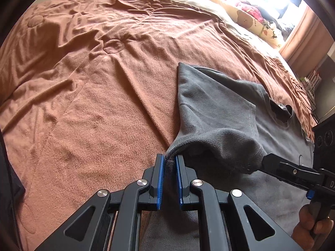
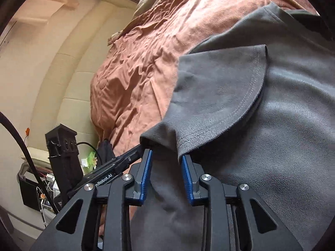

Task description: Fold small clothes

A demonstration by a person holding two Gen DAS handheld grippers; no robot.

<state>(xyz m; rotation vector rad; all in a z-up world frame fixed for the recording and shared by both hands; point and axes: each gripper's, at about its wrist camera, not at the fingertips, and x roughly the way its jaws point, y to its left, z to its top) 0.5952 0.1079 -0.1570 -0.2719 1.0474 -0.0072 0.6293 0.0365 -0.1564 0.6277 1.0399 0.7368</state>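
Observation:
A grey T-shirt [image 1: 211, 108] lies on the brown bedspread [image 1: 94, 79], its left side folded over the body. My left gripper [image 1: 169, 159] is shut on the near corner of that fold, with cloth pinched between the blue pads. The fold humps across to my right gripper [image 1: 262, 161], whose tips disappear under the cloth. In the right wrist view, the right gripper [image 2: 166, 153] holds the stitched hem of the T-shirt [image 2: 219, 96] at its very tips, jaws only partly closed. The left gripper [image 2: 139, 146] reaches in from the left to the same edge.
Patterned pillows [image 1: 251, 18] lie at the head of the bed under a bright window. A person's hand [image 1: 309, 223] grips the right tool's handle. Beside the bed are a black box [image 2: 31, 188] and cables [image 2: 18, 144]. The bedspread [image 2: 136, 73] stretches wrinkled beyond the shirt.

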